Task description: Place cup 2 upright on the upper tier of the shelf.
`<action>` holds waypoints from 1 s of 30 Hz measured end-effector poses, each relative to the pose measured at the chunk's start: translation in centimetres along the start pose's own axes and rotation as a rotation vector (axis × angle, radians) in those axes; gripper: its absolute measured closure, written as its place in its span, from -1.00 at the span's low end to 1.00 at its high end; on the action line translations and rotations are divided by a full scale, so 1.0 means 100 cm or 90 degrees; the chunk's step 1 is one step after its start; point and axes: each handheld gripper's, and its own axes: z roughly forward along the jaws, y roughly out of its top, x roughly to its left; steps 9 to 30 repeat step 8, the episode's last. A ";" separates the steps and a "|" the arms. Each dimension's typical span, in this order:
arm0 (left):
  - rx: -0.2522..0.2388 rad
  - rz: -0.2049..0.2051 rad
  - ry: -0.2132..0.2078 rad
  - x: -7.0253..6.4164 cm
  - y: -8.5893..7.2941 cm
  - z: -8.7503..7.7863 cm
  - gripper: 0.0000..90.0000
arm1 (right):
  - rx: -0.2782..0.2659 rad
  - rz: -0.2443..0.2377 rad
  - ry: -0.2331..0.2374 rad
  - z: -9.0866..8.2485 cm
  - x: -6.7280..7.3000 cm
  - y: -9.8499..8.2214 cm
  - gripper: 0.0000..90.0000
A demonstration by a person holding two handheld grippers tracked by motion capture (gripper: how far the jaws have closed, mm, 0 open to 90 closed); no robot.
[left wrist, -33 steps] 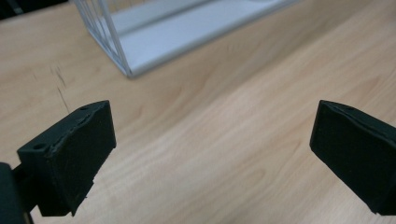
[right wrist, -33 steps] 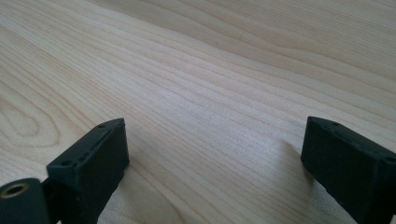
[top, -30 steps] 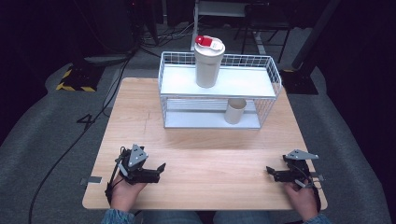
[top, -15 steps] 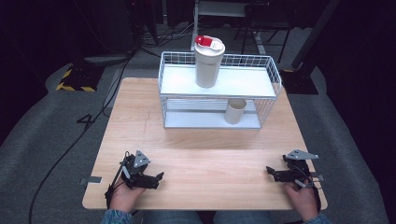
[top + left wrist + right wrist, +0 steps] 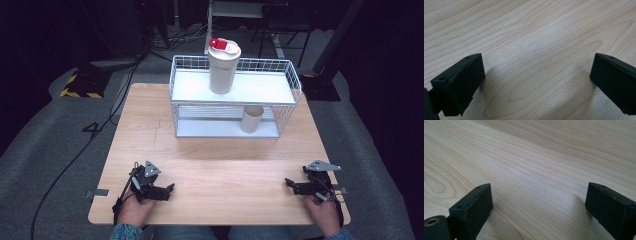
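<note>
A tall cream cup with a red-and-white lid (image 5: 223, 67) stands on the top shelf of a white wire rack (image 5: 287, 92). A smaller open cream cup (image 5: 252, 118) stands on the rack's lower shelf. My left gripper (image 5: 169, 189) rests low at the table's front left, held by a hand, its jaws open with only bare wood (image 5: 536, 62) between them. At the front right my right gripper (image 5: 290, 184) sits just as low, jaws apart over plain wood grain (image 5: 539, 182). Both grippers are far from the rack.
The wooden table (image 5: 225, 165) has wide free room between the grippers and the rack. Cables (image 5: 75, 155) trail over the grey floor at the left, by a yellow-black striped block (image 5: 80, 85). Dark furniture legs stand behind the rack.
My left gripper has sunk toward the tabletop and shifted slightly toward the front edge. The right gripper and the cups have stayed put.
</note>
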 end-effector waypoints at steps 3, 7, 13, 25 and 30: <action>0.001 -0.003 0.004 0.001 0.000 0.000 -0.99 | 0.000 0.000 0.000 0.000 0.000 0.000 -0.82; 0.000 -0.009 0.007 0.001 0.001 0.001 -1.00 | 0.000 0.000 0.000 0.000 0.000 0.000 -0.82; 0.000 -0.009 0.007 0.001 0.001 0.001 -1.00 | 0.000 0.000 0.000 0.000 0.000 0.000 -0.82; 0.000 -0.009 0.007 0.001 0.001 0.001 -1.00 | 0.000 0.000 0.000 0.000 0.000 0.000 -0.82; 0.000 -0.009 0.007 0.001 0.001 0.001 -1.00 | 0.000 0.000 0.000 0.000 0.000 0.000 -0.82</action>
